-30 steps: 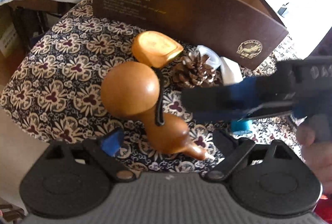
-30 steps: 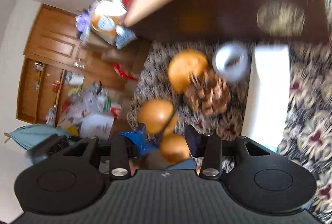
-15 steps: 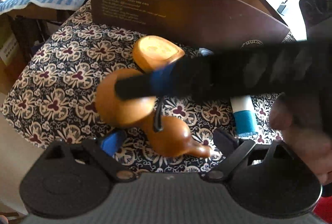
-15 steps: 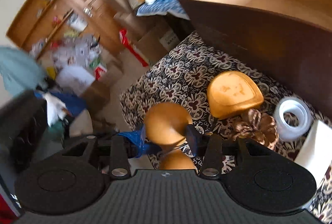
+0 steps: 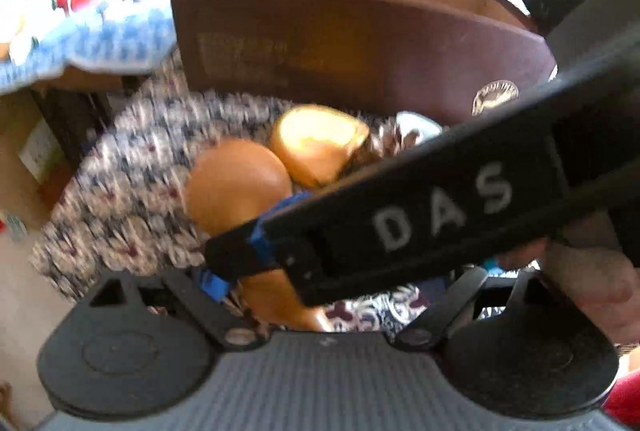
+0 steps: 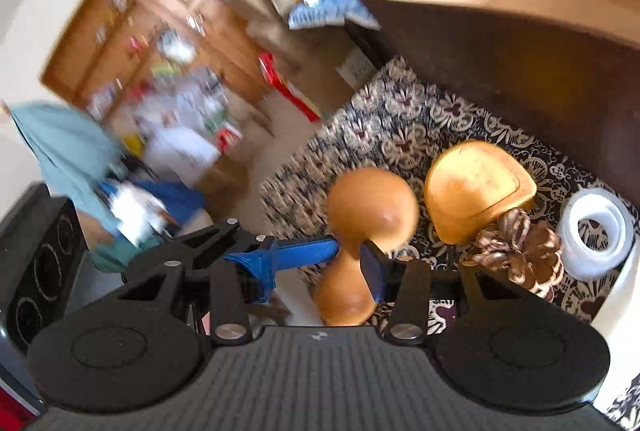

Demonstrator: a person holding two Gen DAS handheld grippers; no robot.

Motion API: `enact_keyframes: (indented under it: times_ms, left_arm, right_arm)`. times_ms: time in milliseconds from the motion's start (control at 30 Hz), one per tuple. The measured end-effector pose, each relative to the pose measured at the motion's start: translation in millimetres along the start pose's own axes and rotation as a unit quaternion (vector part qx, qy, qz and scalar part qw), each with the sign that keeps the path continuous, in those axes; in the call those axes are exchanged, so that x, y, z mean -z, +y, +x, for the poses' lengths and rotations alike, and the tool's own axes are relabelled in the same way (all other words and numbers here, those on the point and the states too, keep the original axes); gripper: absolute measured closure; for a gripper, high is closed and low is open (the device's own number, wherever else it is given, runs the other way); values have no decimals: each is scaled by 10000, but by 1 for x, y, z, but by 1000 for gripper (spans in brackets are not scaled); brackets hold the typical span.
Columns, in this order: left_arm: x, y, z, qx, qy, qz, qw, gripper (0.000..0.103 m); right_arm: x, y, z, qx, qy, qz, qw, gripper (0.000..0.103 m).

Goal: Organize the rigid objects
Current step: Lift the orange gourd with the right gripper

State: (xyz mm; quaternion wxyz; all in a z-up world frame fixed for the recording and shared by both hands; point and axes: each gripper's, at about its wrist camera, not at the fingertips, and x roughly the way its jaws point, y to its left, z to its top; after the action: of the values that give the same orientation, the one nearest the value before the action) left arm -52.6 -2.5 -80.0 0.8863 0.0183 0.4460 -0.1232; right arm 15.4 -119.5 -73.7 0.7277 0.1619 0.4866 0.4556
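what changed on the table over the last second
The right gripper swung in from the right across the left camera's view and now has its jaws on either side of the gourd's narrow waist; whether they press on it is unclear. The gourd, wooden box lid, pine cone, tape roll and brown box stayed put.

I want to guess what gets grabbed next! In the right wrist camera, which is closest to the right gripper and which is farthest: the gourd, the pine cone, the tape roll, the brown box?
1. Gourd: its waist sits between the right gripper's fingers.
2. Pine cone: just right.
3. Tape roll: farther right.
4. Brown box: at the back.
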Motion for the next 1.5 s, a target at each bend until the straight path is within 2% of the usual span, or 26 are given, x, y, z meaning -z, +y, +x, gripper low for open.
enact_keyframes:
  times_ms: [133, 200, 300, 367, 433, 533, 667, 733, 833, 900, 967, 1033, 1167, 1333, 1400, 1467, 1500]
  left_arm:
    - [-12, -8, -12, 30, -318, 182, 9993, 17]
    - [-17, -13, -14, 38, -446, 306, 9985, 17]
    - [-20, -17, -9, 139, -443, 416, 9981, 17]
    - [-15, -18, -2, 0, -364, 504, 9981, 17]
    - [-8, -17, 1, -185, -353, 582, 9975, 16]
    - [-1, -10, -1, -246, -408, 577, 9972, 16]
    - [9, -15, -1, -194, -579, 1229, 9905, 17]
    - [13, -14, 5, 36, -560, 1505, 9870, 21]
    - [20, -6, 14, 295, -606, 1826, 9809, 20]
    - [22, 3, 14, 469, -709, 1829, 9794, 20]
    - [20, 11, 17, 591, -755, 1806, 9789, 21]
    - [19, 13, 18, 729, -783, 1926, 9754, 21]
    - [13, 21, 18, 1059, -642, 2006, 9718, 24]
    - [11, 29, -20, 1308, -870, 2386, 9583, 22]
    - [8, 44, -40, 1338, -1009, 2212, 9607, 19]
    - [3, 67, -54, 1304, -1007, 1818, 9694, 17]
    - [3, 79, -57, 1172, -981, 1616, 9750, 16]
  right_arm:
    - [-1, -4, -21, -163, -391, 162, 9990, 75]
    - [-1, -8, -24, -141, -406, 217, 9988, 74]
    - [5, -13, -26, 546, -414, 125, 9976, 73]
    - [11, -18, -31, 728, -450, 185, 9962, 73]
    - [15, -19, -40, 691, -554, 294, 9956, 73]
    - [13, -17, -51, 631, -785, 426, 9940, 73]
    - [-6, -8, -51, 141, -1196, 674, 9904, 73]
    - [-25, 4, -35, 9, -1086, 412, 9932, 73]
    - [-46, 29, 1, 440, -591, -510, 9960, 73]
    - [-51, 36, 24, 615, -52, -807, 9948, 73]
    - [-51, 42, 46, 1051, 358, -1215, 9864, 74]
    - [-47, 41, 56, 1426, 409, -1505, 9774, 72]
    - [-50, 22, 58, 1281, 465, -937, 9862, 73]
    - [-51, 24, 59, 1309, 433, -738, 9877, 72]
    - [-51, 21, 58, 1312, 379, -604, 9888, 72]
    - [-51, 15, 56, 1276, 291, -327, 9909, 72]
    - [-50, 11, 54, 1230, 252, -126, 9920, 72]
